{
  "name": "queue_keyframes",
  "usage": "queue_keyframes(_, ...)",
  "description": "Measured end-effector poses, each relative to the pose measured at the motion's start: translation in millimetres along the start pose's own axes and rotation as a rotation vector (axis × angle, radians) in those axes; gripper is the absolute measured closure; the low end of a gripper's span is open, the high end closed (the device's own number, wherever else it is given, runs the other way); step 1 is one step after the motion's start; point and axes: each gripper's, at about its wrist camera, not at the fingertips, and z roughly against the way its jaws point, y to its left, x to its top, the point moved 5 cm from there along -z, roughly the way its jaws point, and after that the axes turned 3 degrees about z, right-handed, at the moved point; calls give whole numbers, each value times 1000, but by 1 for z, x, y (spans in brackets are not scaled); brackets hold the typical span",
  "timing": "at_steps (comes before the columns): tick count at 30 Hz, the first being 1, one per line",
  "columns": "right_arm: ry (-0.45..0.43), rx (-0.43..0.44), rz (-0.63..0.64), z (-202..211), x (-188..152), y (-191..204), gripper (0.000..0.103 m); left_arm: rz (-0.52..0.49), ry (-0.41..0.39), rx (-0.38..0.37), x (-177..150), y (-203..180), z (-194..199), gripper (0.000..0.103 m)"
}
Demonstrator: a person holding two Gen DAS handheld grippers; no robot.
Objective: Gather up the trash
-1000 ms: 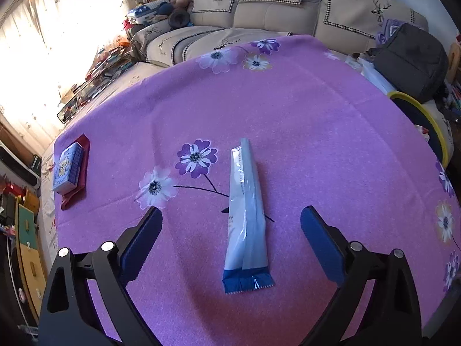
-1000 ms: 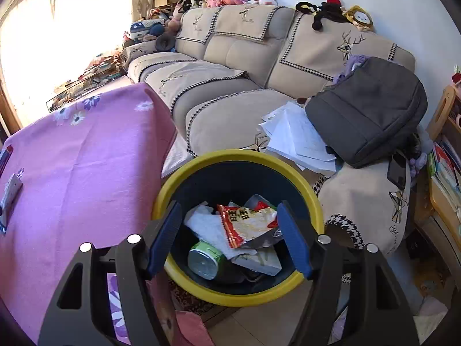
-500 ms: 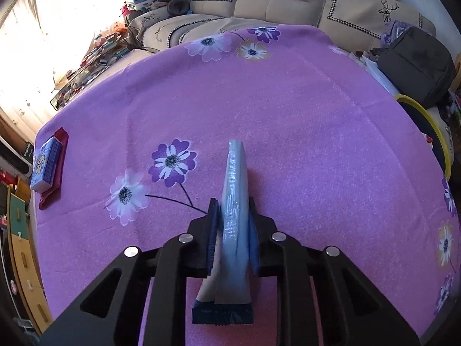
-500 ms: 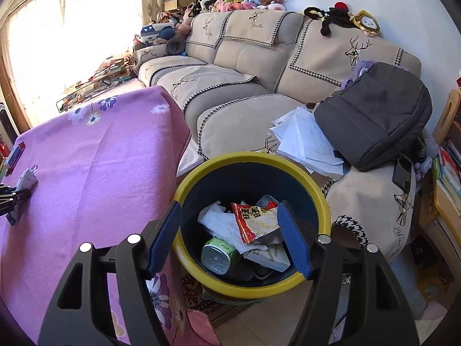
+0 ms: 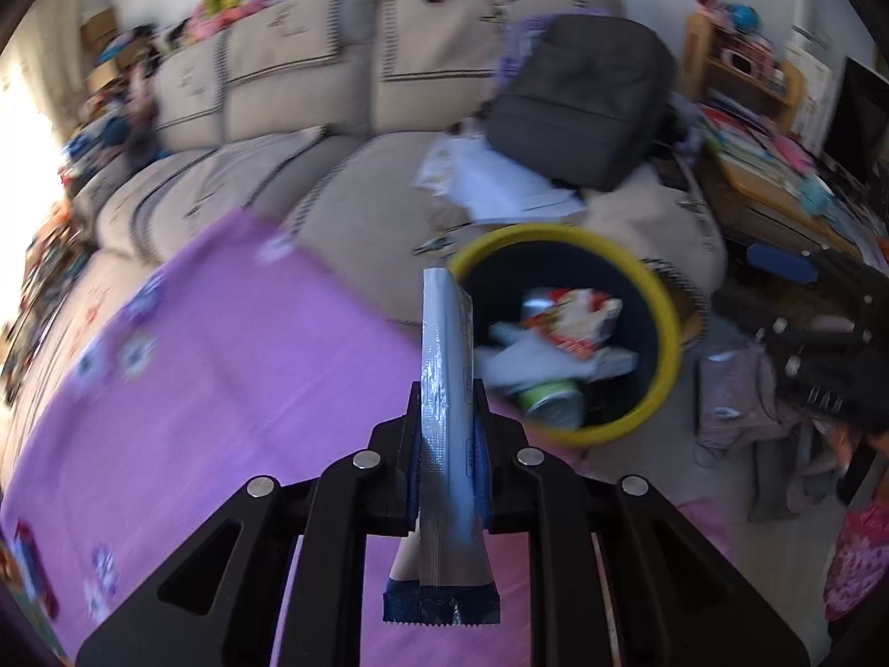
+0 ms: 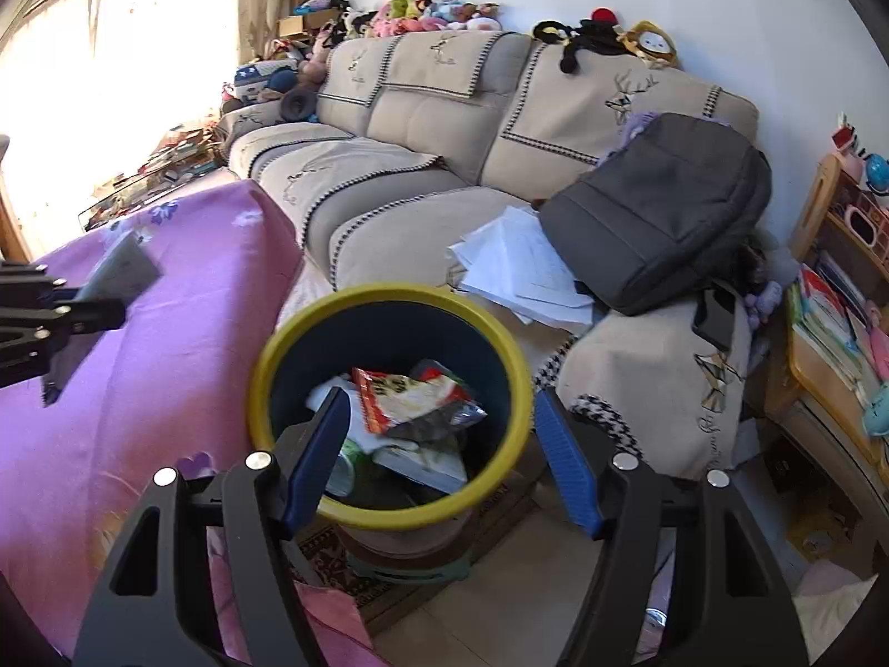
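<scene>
A long silver-grey wrapper (image 5: pixel 447 417) with a dark blue crimped end stands on edge in our left gripper (image 5: pixel 449 433), whose blue pads are clamped tight against its two flat sides. Its free end juts forward past the fingertips; the blue end hangs back towards the camera. We hold it in the air above the purple flowered tablecloth (image 5: pixel 222 378), near the cloth's edge, and just ahead of the wrapper's tip and slightly to the right sits the yellow-rimmed bin (image 5: pixel 664 300). The left view is smeared, so the print on the wrapper cannot be read.

From our right gripper (image 6: pixel 439 444) the same wrapper (image 6: pixel 119 269) shows far off to the left, pinched in the black frame of the left gripper (image 6: pixel 72 308) over the cloth. The right gripper's jaws stand apart with nothing between the blue pads. Directly ahead of them and below is the bin (image 6: pixel 389 300), dark inside and already holding a red-and-white snack bag (image 6: pixel 411 397), a green can and crumpled white paper.

Beyond the bin runs a beige sofa (image 6: pixel 422 122), with loose white papers (image 6: pixel 517 272) and a grey backpack (image 6: pixel 661 211) lying on its seat to the right.
</scene>
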Motion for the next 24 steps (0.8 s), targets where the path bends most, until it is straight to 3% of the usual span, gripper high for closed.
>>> queue_keyframes(5,11,-25,-3,-2,-10,-14,38,-70,39,-53,45,-61,-51,87)
queue_keyframes(10,23,-23,-10,-5,-18,-22,38,-50,134,-36,61,-79,-108,84)
queue_keyframes(12,29,-19,-11,-7,-19,-22,36,-35,171,-19,59,-78,-124,58)
queue_keyframes(13,32,-18,-10,-7,-20,-22,36,-22,184,-6,59,-77,-132,34)
queue_keyframes(14,35,-17,-8,-7,-21,-21,36,-13,188,5,59,-75,-137,23)
queue_keyframes(15,37,-14,-6,-7,-21,-20,36,-3,190,16,58,-71,-138,23)
queue_keyframes(19,26,12,1,0,-23,-12,35,73,152,-6,49,-51,-113,23)
queue_keyframes(24,0,67,29,14,-22,12,31,155,-78,65,22,-13,-11,11)
